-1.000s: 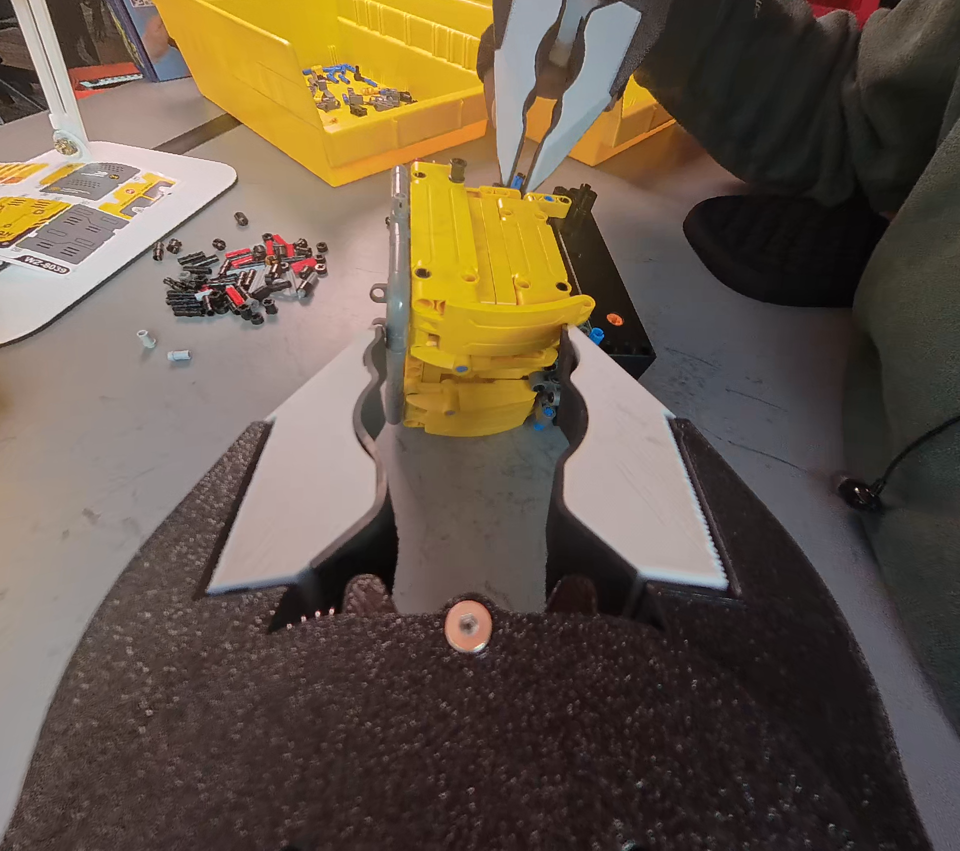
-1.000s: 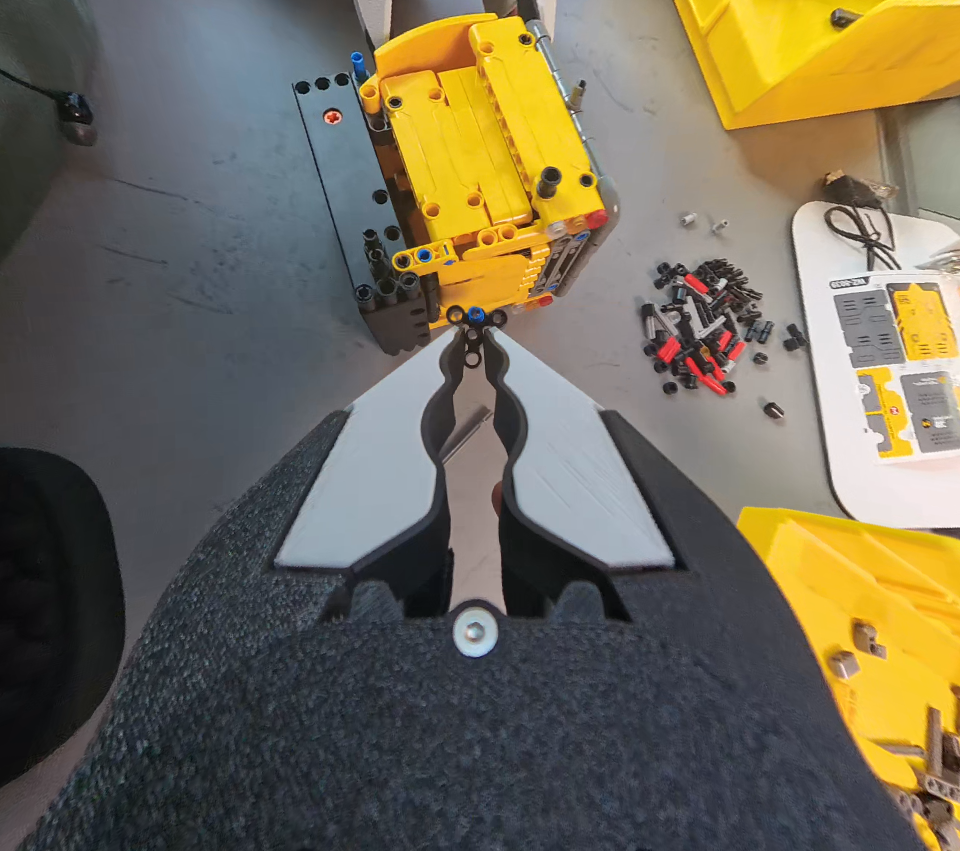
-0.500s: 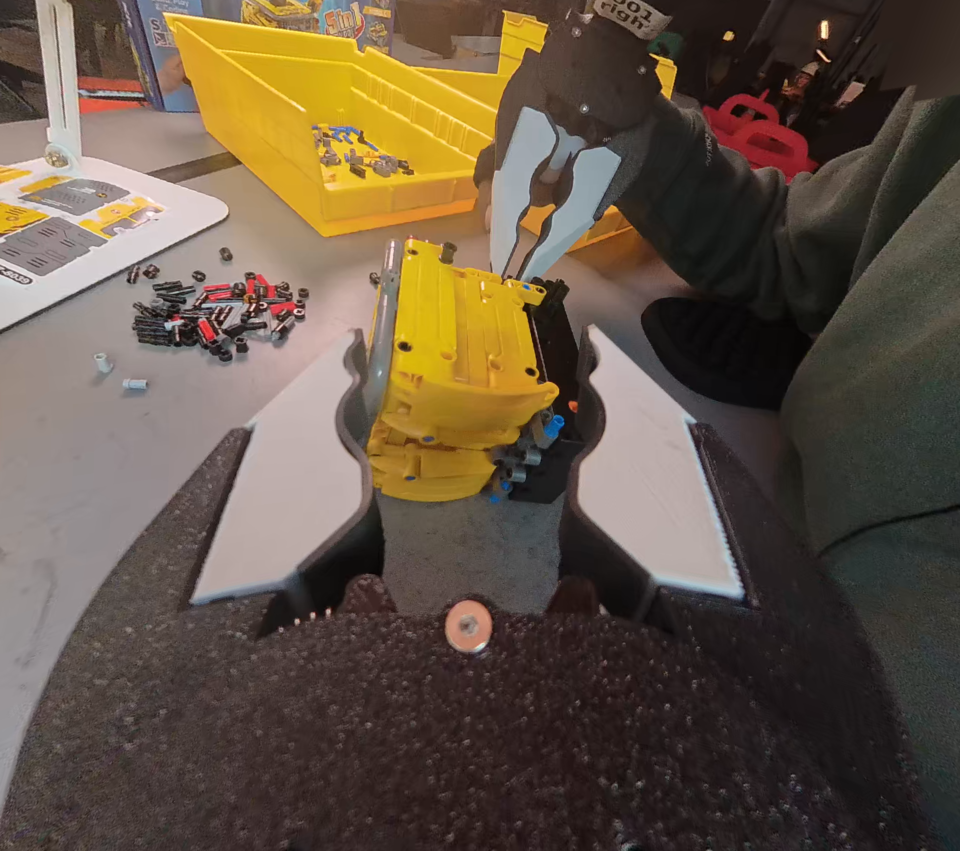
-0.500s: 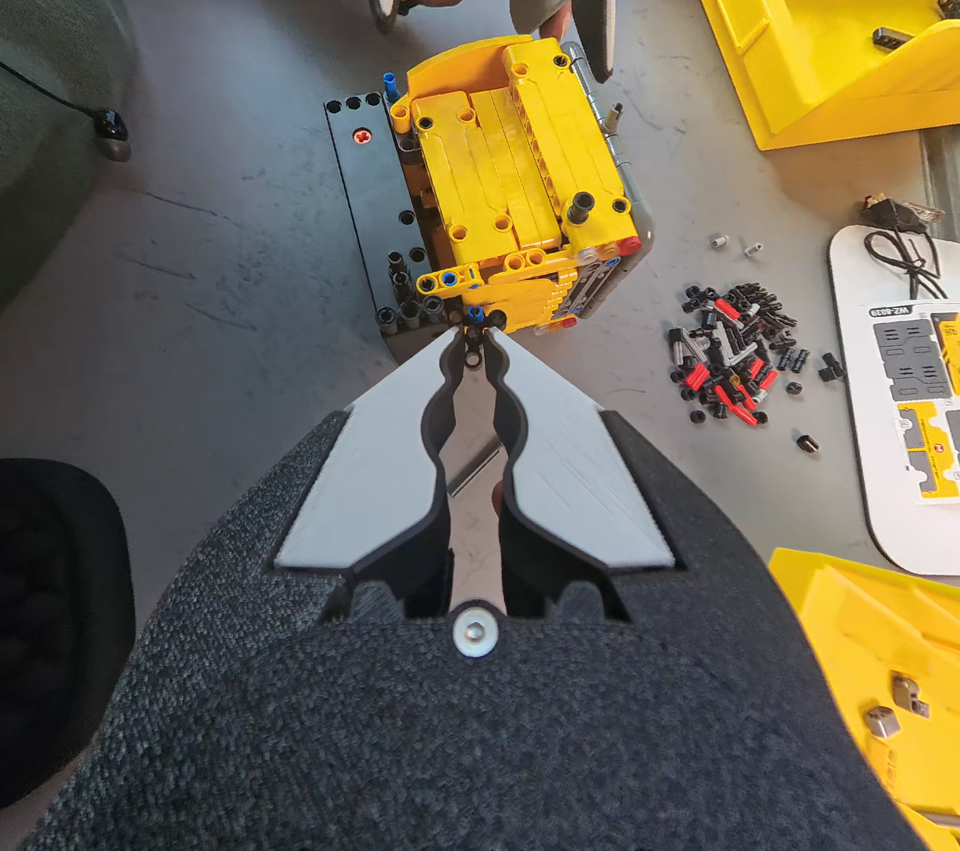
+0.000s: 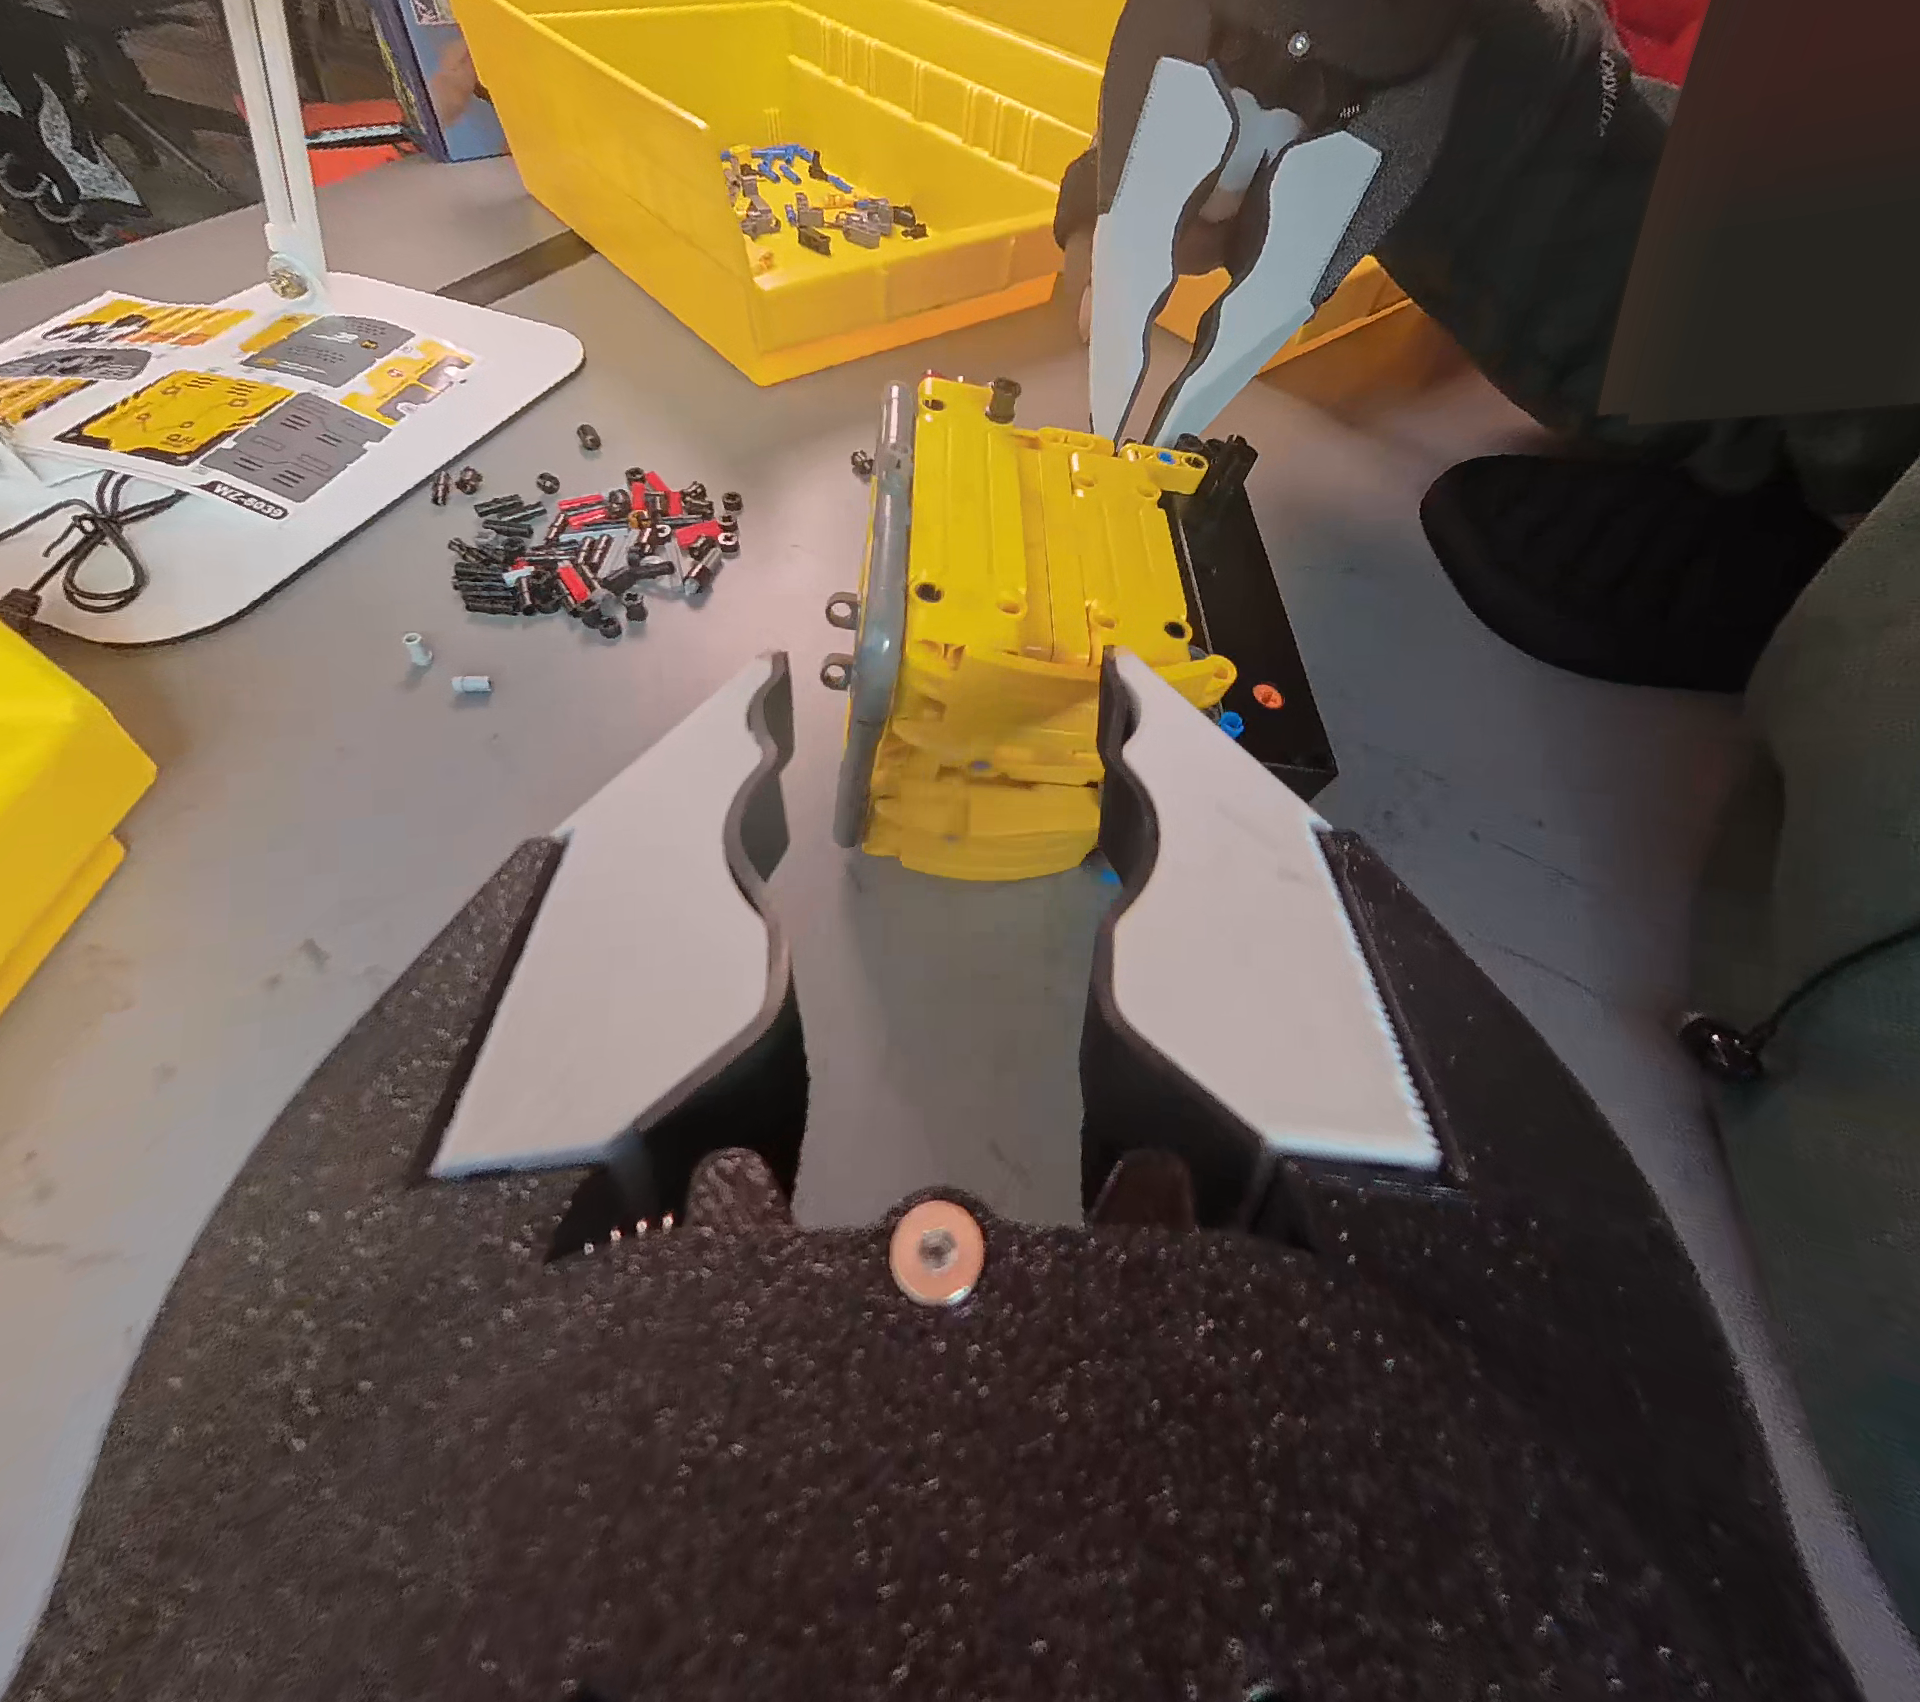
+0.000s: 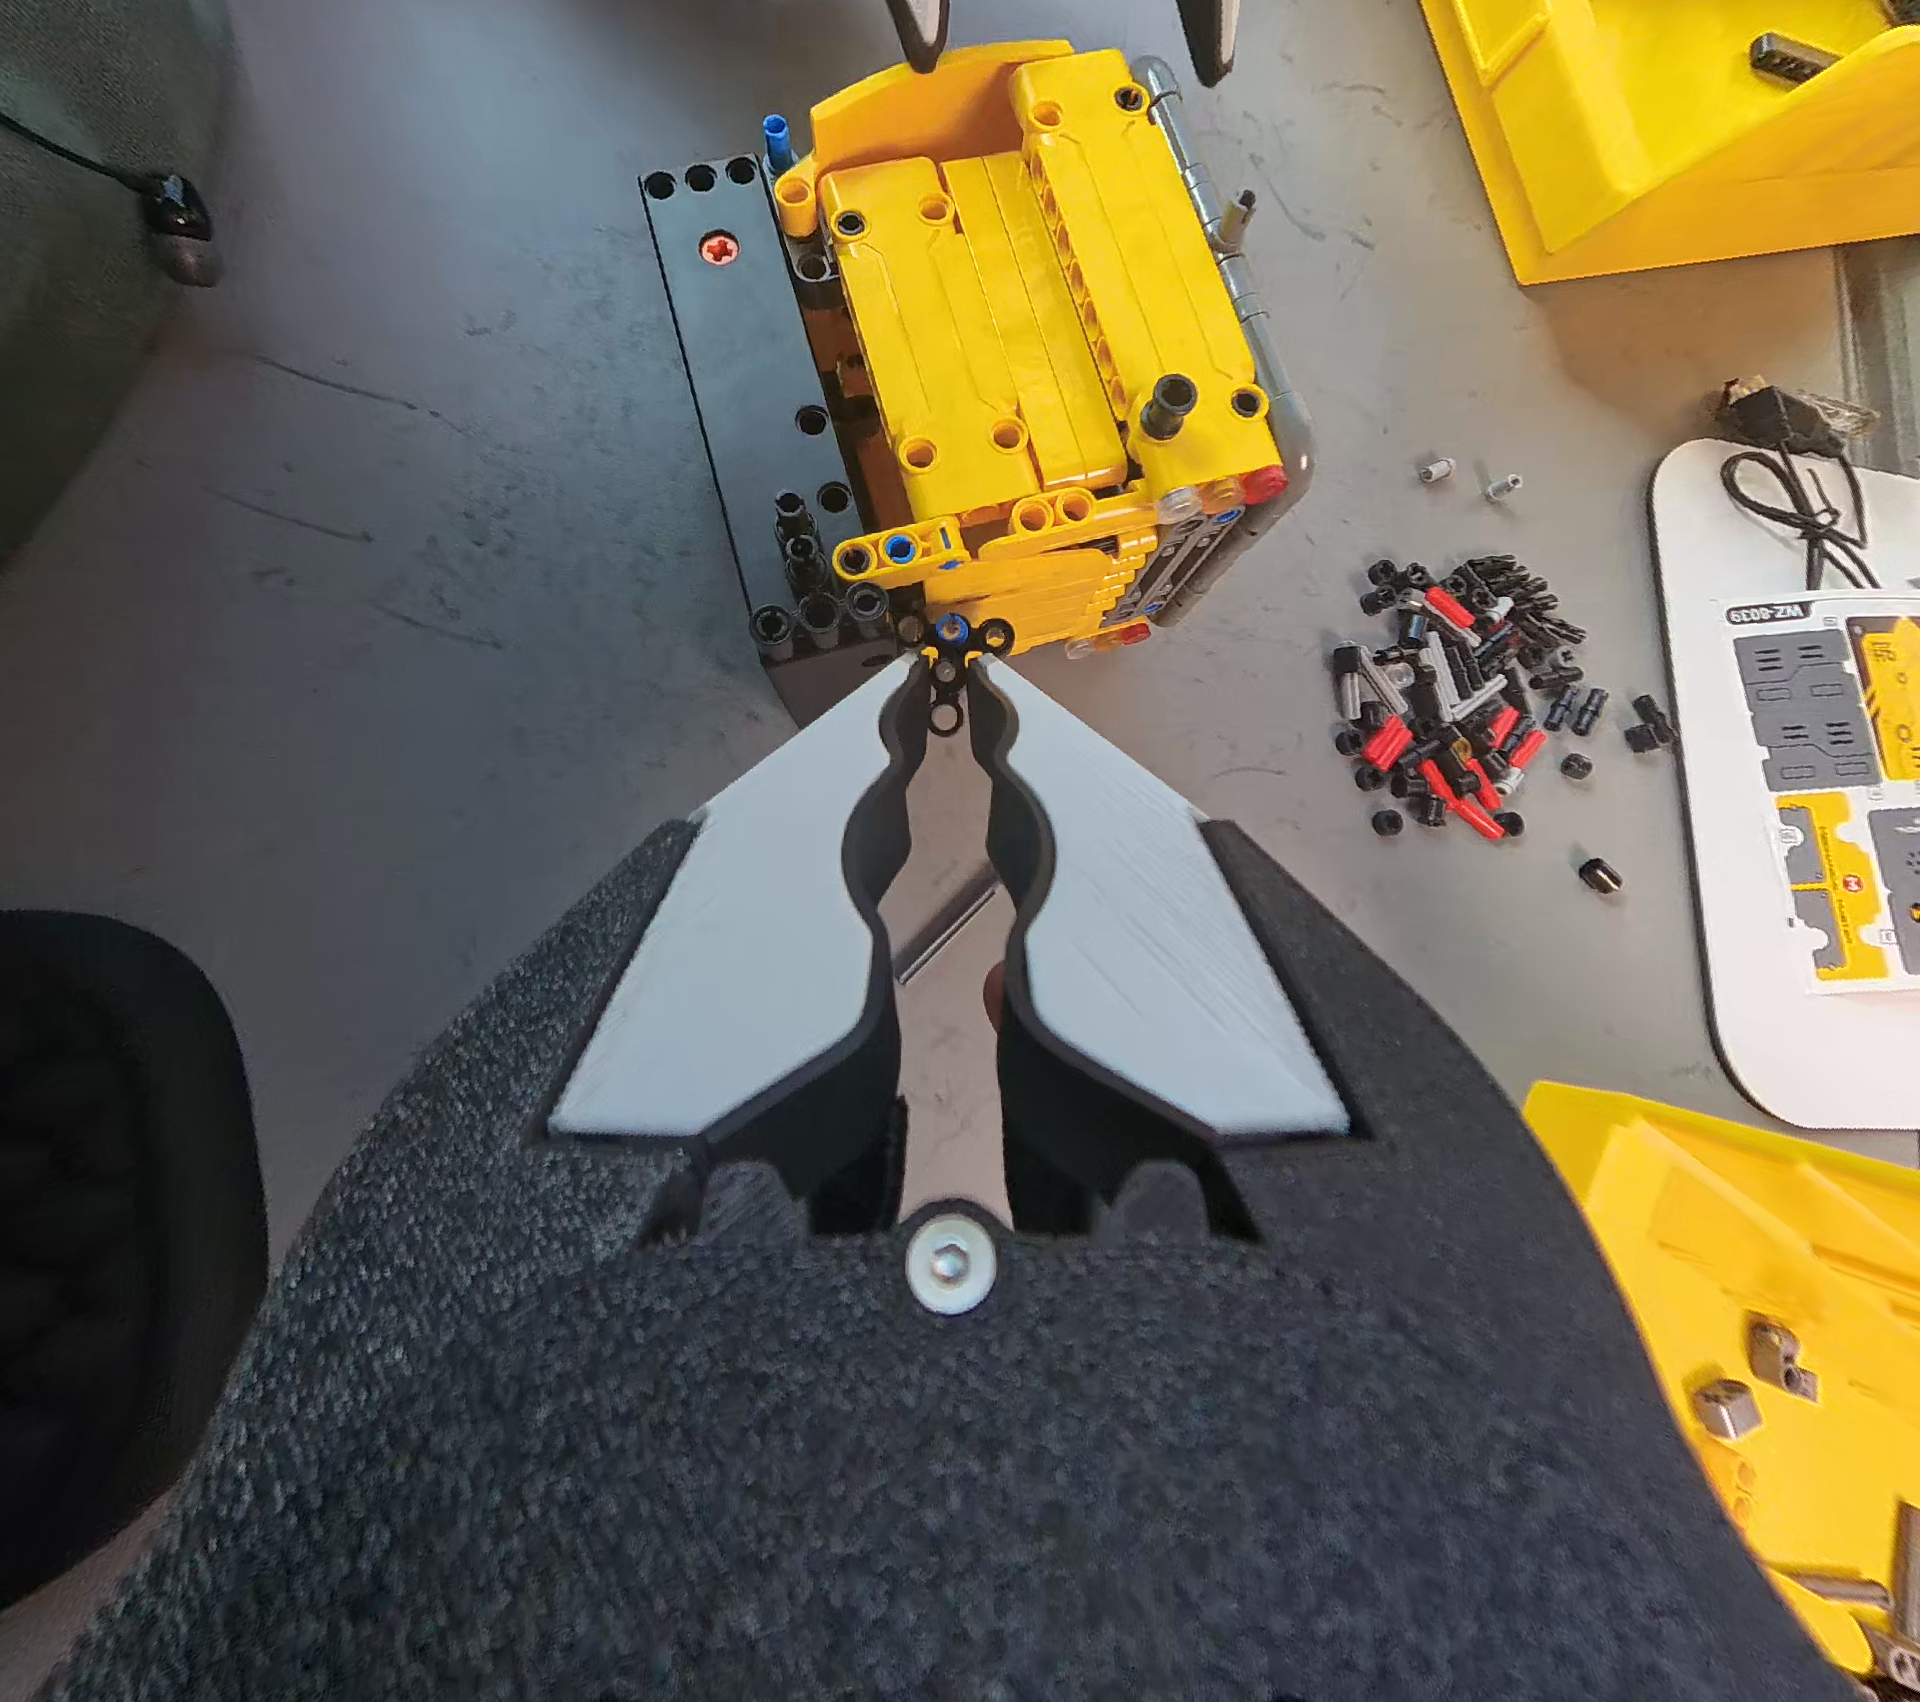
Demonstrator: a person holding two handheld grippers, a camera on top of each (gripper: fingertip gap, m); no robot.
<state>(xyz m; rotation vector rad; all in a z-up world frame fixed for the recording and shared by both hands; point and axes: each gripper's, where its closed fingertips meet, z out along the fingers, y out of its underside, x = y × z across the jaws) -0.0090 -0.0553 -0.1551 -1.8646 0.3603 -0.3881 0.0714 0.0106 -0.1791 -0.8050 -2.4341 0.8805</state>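
Observation:
A yellow brick-built model (image 5: 1029,592) lies on the grey table beside a black battery box (image 5: 1247,613). My left gripper (image 5: 945,686) is open, its fingertips on either side of the model's near end. The right fingertip is against the model and the left one stands off it. My right gripper (image 6: 945,676) is shut on a small black connector piece (image 6: 943,715). It holds the piece against the other end of the model (image 6: 1039,364), next to the battery box (image 6: 727,364). It also shows in the left wrist view (image 5: 1143,426), tips down at the model's far end.
A pile of small black and red pins (image 5: 592,540) lies left of the model. A yellow bin (image 5: 790,177) with small parts stands behind. A white board with instruction sheets (image 5: 260,405) is at the far left. Another yellow bin (image 6: 1766,1340) is near my right gripper. A person's dark sleeve (image 5: 1610,572) rests at the right. My hands' fingertips stand some 12 centimetres from each other.
My left gripper has drawn back, from straddling the model to only its tips at the model's near end. My right gripper stays shut on the black piece at the model.

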